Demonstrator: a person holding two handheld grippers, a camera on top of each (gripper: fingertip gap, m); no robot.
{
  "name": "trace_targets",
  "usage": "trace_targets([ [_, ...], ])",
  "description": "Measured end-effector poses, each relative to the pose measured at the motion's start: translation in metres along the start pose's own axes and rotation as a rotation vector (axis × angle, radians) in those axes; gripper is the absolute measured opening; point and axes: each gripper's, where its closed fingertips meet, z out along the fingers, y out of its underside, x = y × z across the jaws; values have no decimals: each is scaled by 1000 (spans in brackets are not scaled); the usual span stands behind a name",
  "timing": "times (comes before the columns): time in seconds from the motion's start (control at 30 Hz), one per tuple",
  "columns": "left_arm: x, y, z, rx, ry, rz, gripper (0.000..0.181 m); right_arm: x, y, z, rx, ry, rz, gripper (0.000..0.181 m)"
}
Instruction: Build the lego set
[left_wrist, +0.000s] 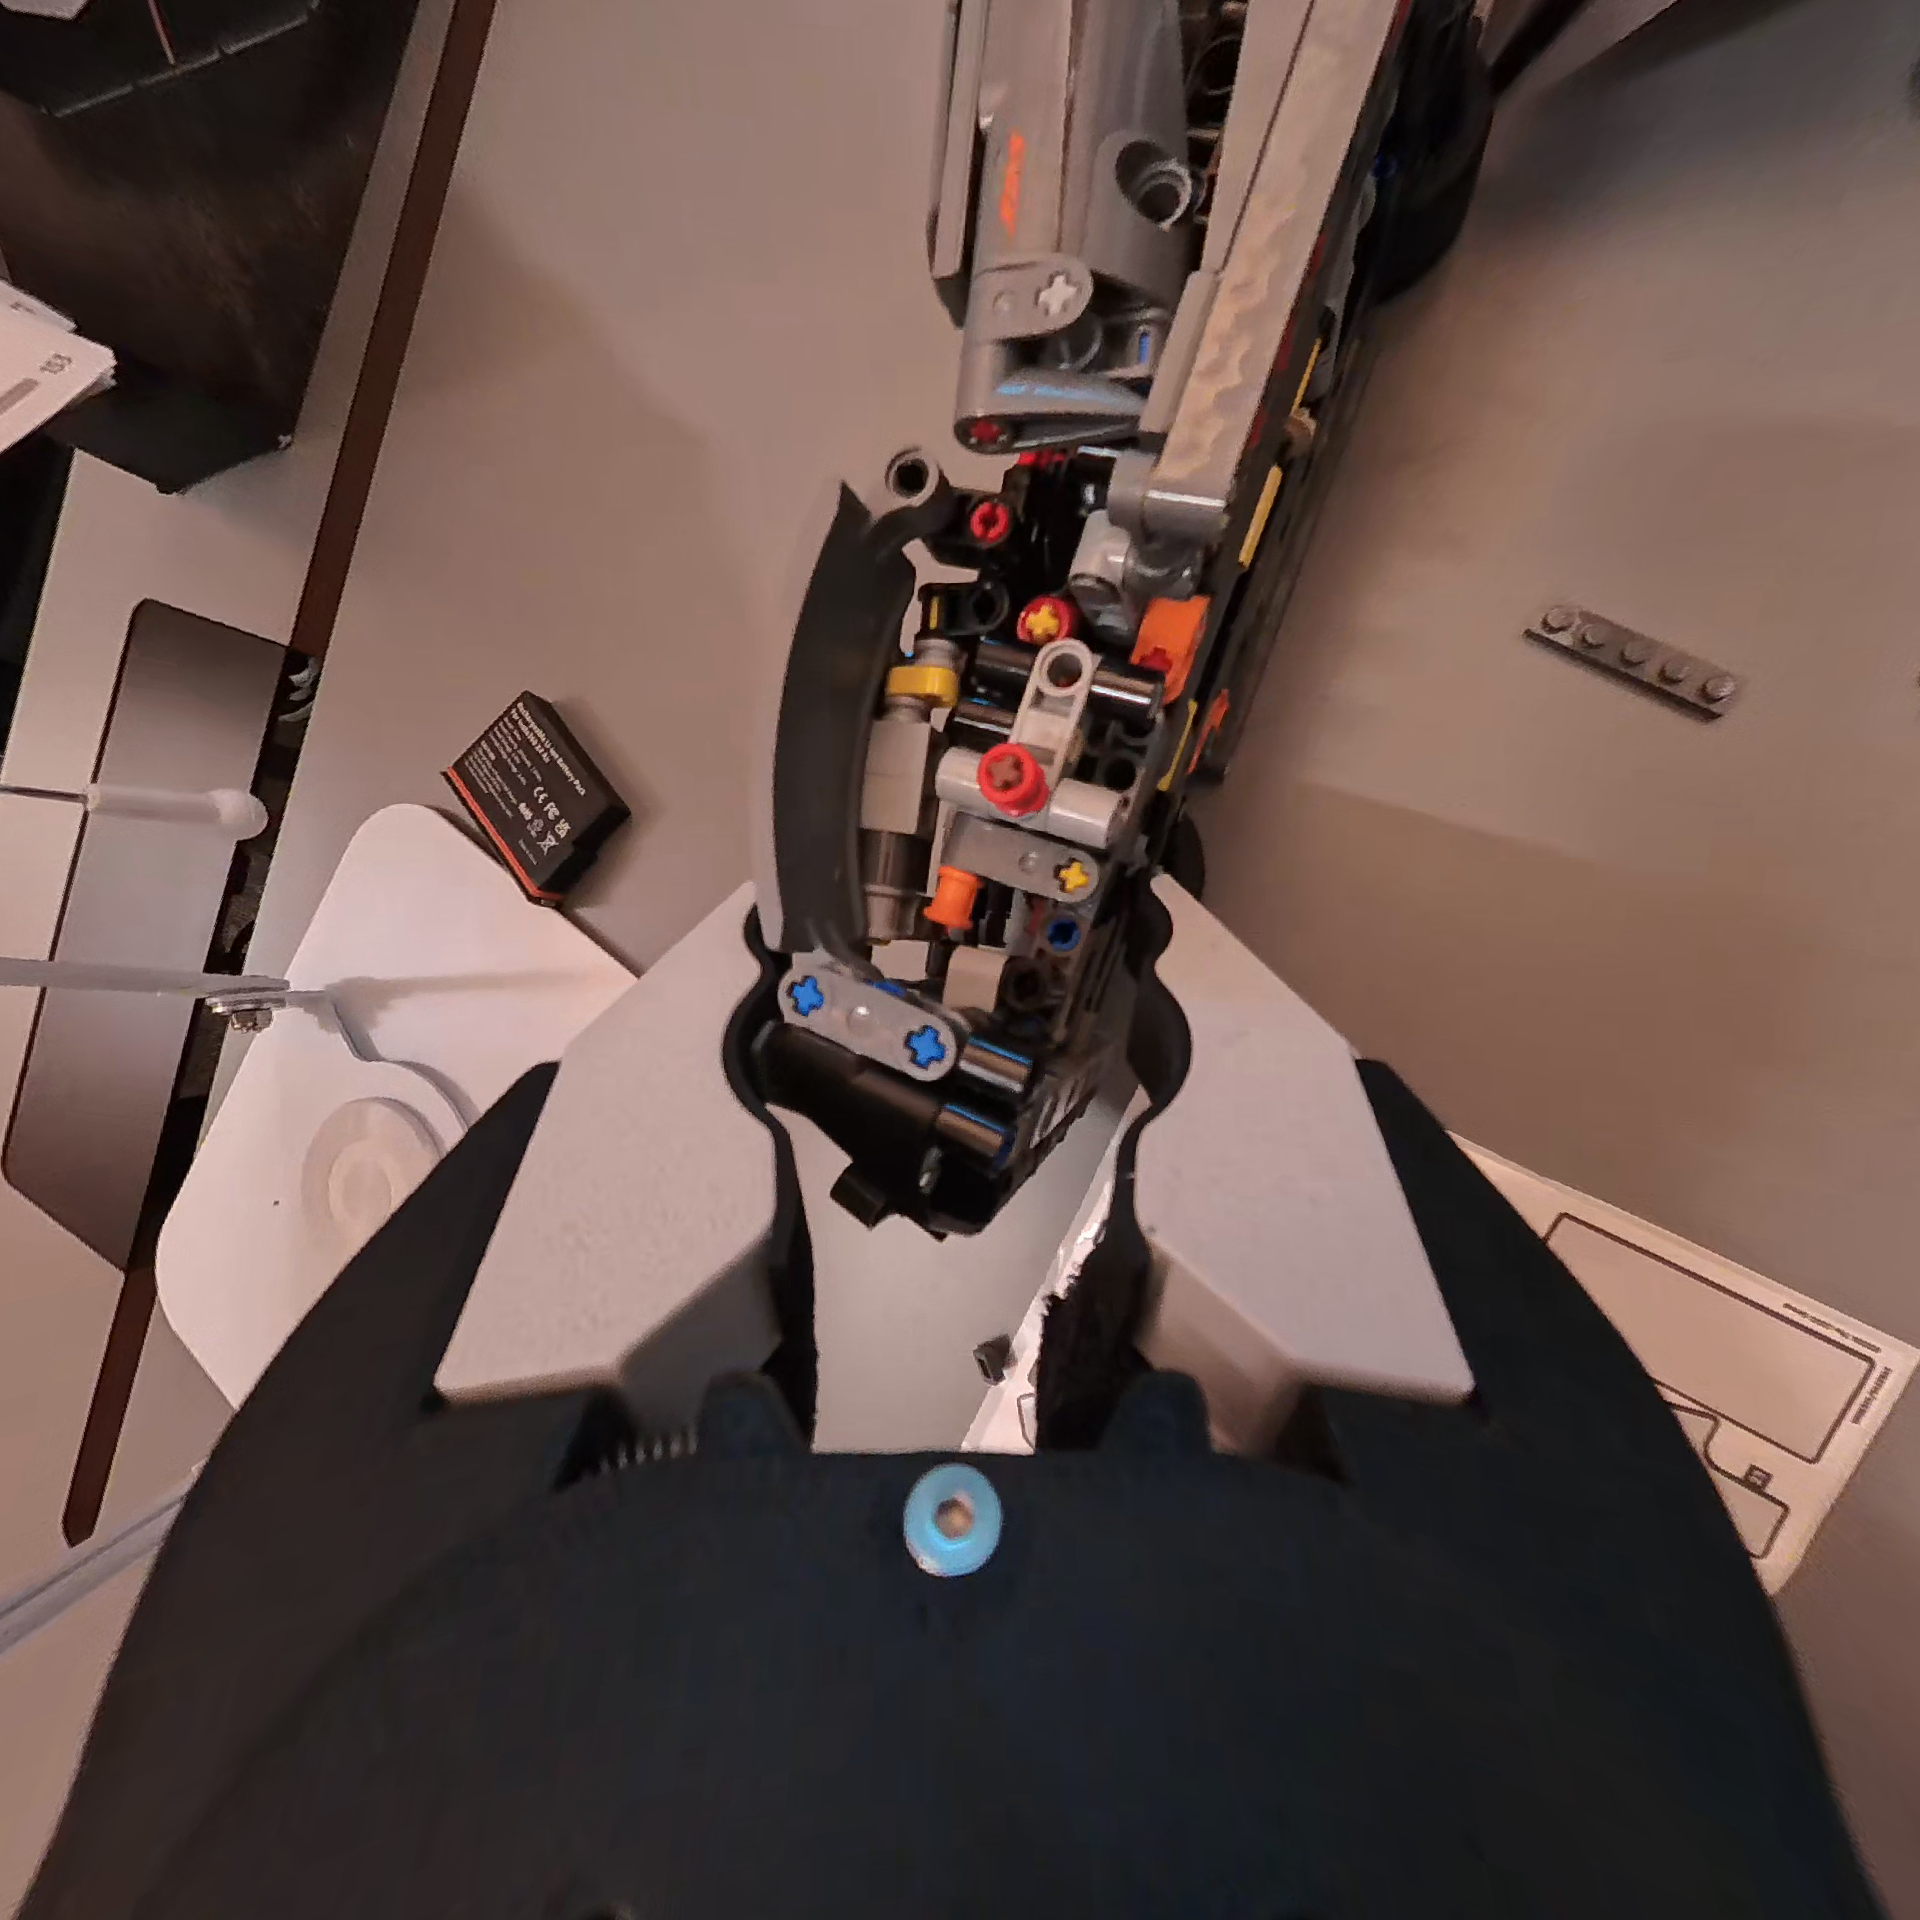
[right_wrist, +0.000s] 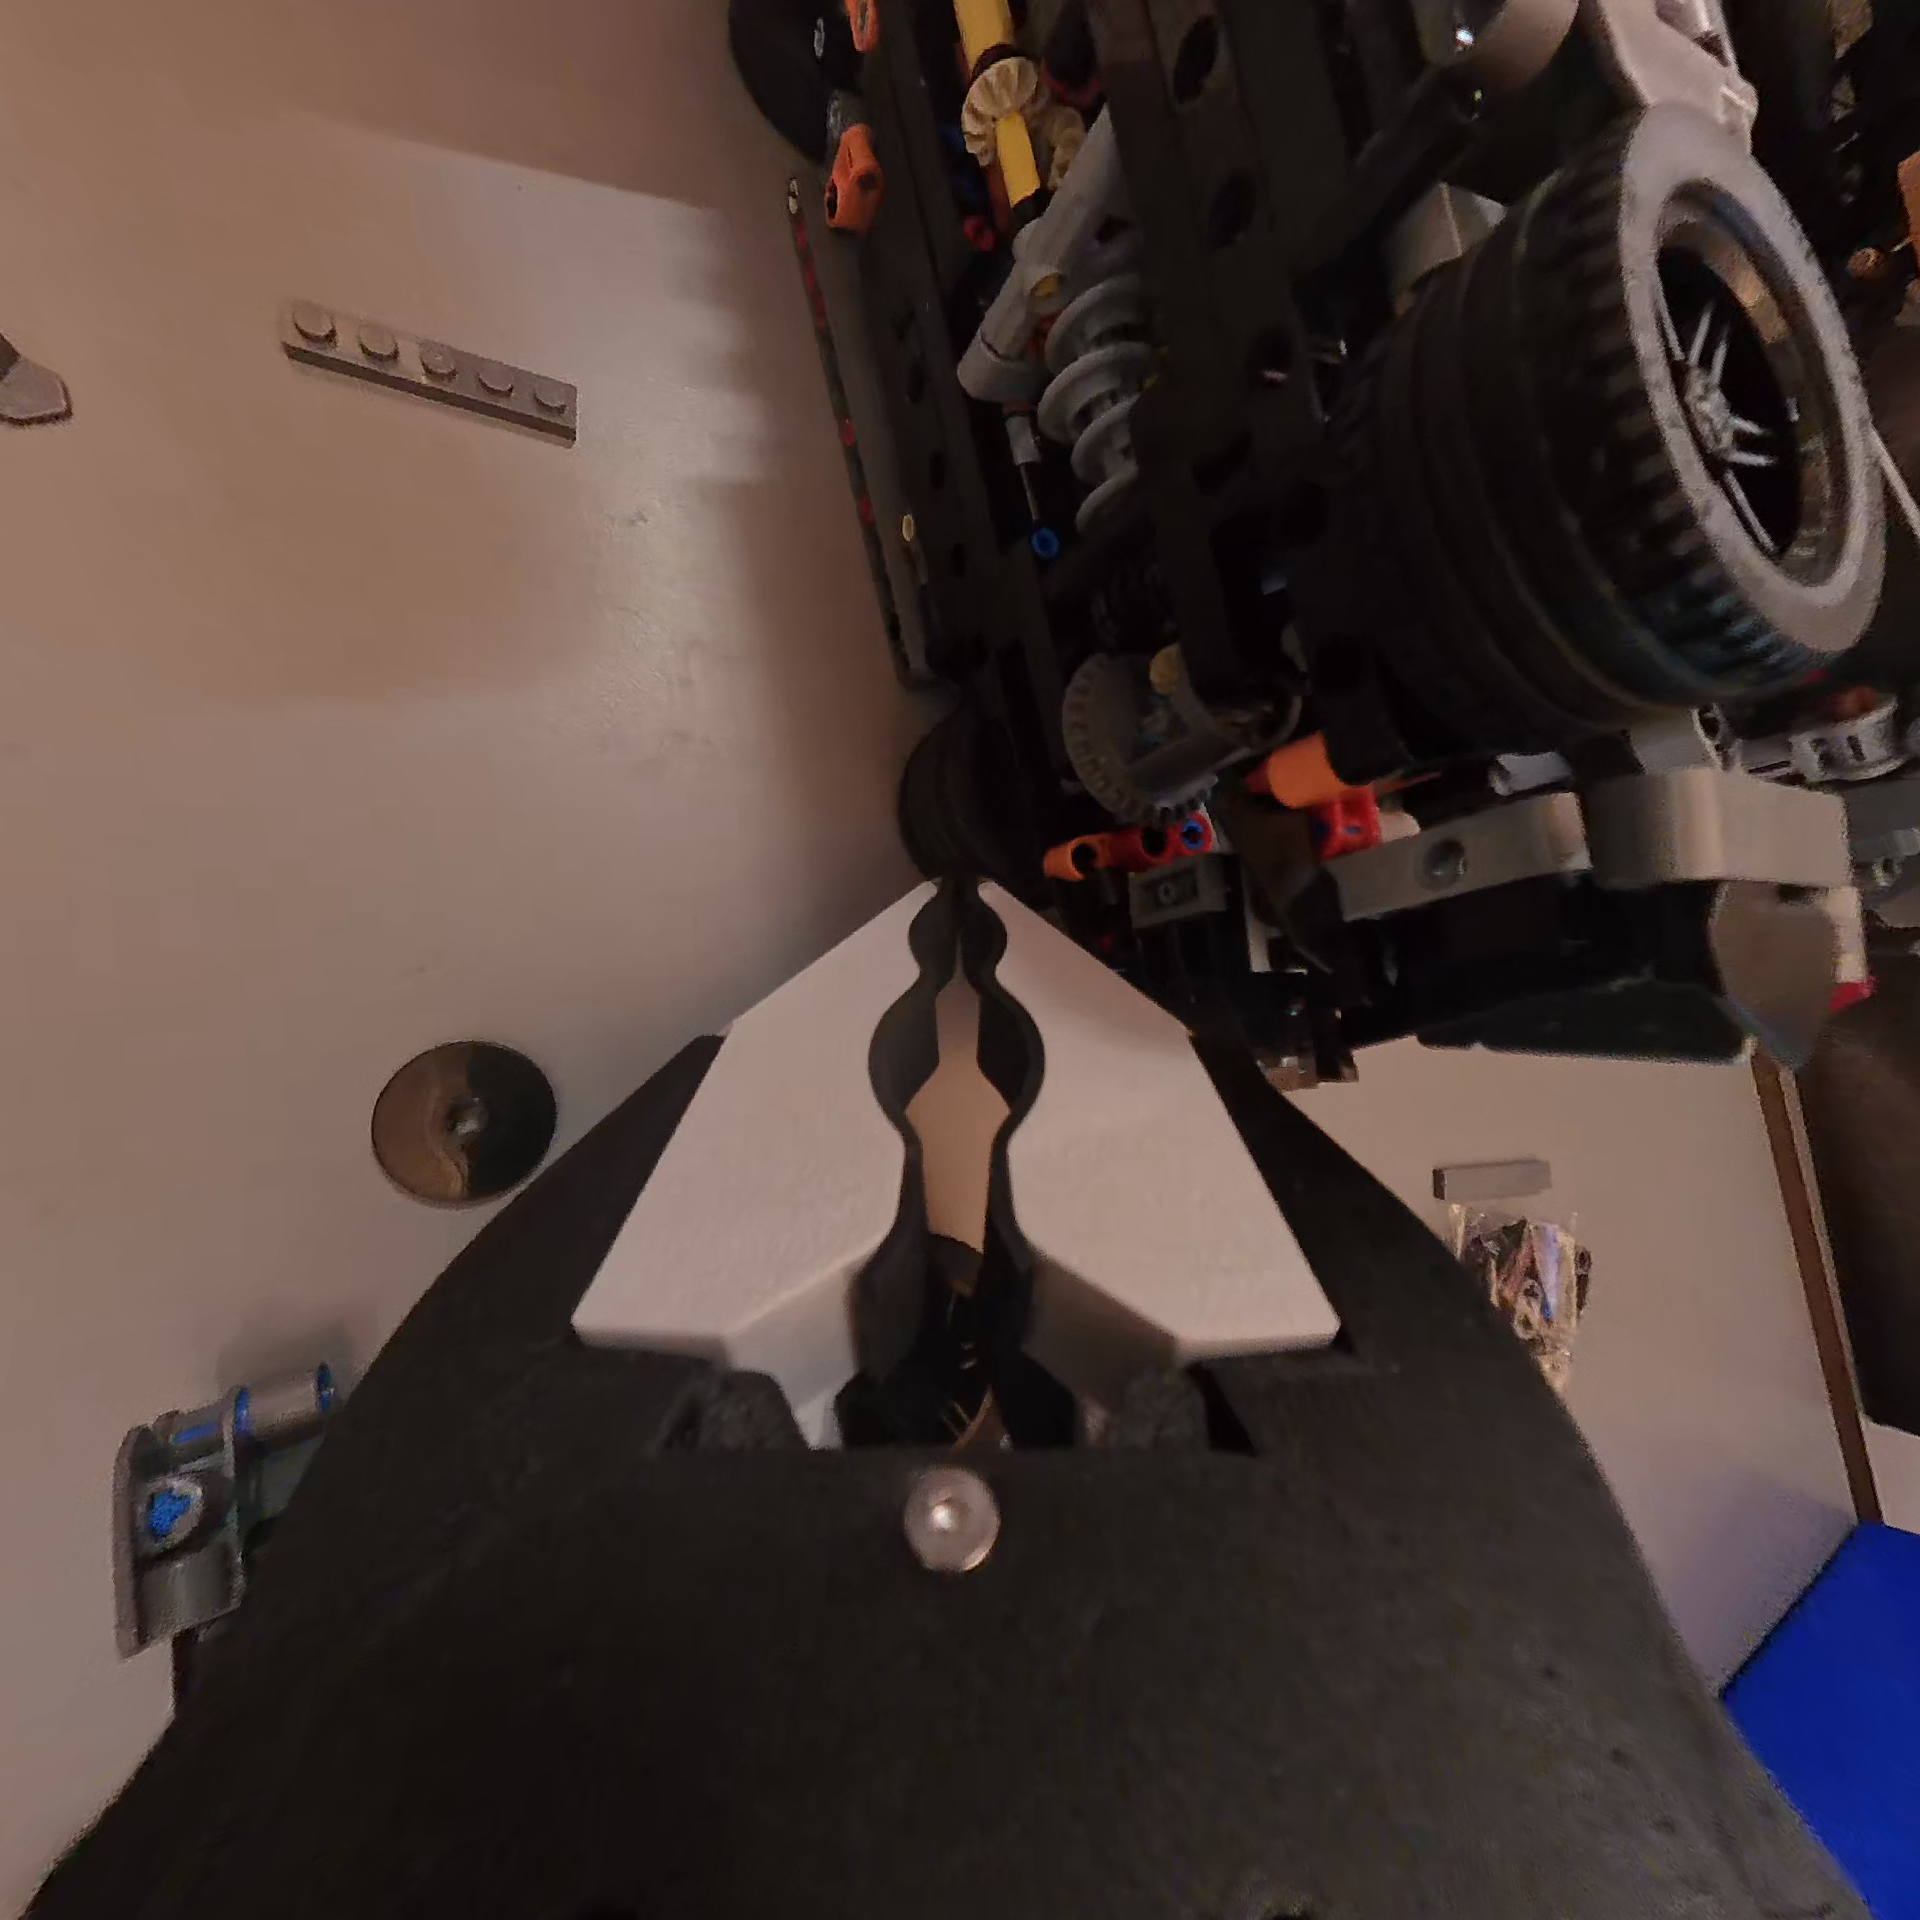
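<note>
grey-and-black lego technic car chassis (left_wrist: 1049, 790) sits clamped at its end between the fingers of the left hand-held gripper (left_wrist: 951, 1039), above the pale tabletop (left_wrist: 1558, 935). right hand-held gripper (right_wrist: 958, 914): fingers together, tips meeting, holding nothing, just beside the chassis underside near a tyre (right_wrist: 1621, 416). loose grey studded plate (right_wrist: 428, 372) lies well apart.

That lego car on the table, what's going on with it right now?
A person works on a partly built lego car with two handheld grippers. The left gripper is closed around one end of the car, tipping it on its side over the white table. The right gripper is shut with nothing between its fingers, its tips near a small black wheel at the chassis edge. A grey studded plate and a small grey subassembly lie loose on the table.
</note>
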Motion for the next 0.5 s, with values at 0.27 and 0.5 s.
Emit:
trace_targets([
  [0.27,6,0,-2,-8,24,17,60,-1,-4,3,-2,-10,-5,0],
  [0.5,9,0,-4,-10,32,38,58,-2,-6,5,4,-17,-7,0],
])
